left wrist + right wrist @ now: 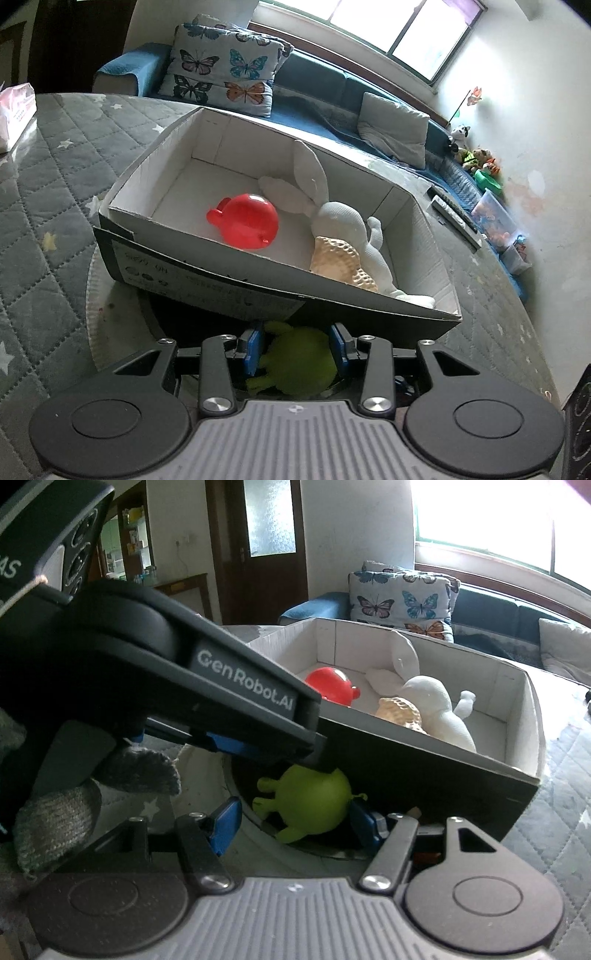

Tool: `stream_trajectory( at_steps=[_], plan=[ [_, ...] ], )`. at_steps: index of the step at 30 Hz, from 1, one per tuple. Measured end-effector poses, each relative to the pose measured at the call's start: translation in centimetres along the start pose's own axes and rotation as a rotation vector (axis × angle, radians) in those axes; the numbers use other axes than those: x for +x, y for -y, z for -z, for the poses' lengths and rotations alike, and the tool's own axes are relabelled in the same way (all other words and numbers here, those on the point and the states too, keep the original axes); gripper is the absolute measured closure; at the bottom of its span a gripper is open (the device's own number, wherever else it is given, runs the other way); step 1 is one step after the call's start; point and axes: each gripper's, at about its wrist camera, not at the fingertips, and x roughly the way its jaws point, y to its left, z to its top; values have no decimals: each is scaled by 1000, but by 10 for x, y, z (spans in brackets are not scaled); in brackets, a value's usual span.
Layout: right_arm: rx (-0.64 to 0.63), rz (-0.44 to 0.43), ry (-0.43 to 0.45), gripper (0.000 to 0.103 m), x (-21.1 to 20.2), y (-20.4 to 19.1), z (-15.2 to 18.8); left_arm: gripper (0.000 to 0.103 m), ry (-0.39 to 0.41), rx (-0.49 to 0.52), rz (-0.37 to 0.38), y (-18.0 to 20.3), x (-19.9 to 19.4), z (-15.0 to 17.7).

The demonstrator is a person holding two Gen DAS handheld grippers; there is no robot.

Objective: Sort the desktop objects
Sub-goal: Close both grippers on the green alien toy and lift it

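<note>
A green round toy with small limbs sits between the blue pads of my left gripper, which is shut on it just in front of the box. An open cardboard box holds a red round toy, a white plush rabbit and a beige woven piece. In the right wrist view the green toy lies in a dark round dish, the left gripper body reaches over it, and my right gripper is open around the toy.
The box stands on a grey quilted cloth with stars. A pink packet lies at the far left. A sofa with butterfly cushions is behind. Remote controls lie to the right of the box.
</note>
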Motion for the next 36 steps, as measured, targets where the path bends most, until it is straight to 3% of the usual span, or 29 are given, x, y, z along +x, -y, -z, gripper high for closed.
stream_trajectory(
  at_steps=[15, 23, 36],
  plan=[
    [-7, 17, -5, 39, 14, -10, -1, 60, -17, -38, 46, -16, 6, -1],
    [-10, 28, 13, 49, 13, -10, 0, 59, -16, -72, 73, -25, 5, 1],
    [-15, 19, 14, 48, 15, -11, -1, 61, 4, -121, 92, -35, -1, 1]
  ],
)
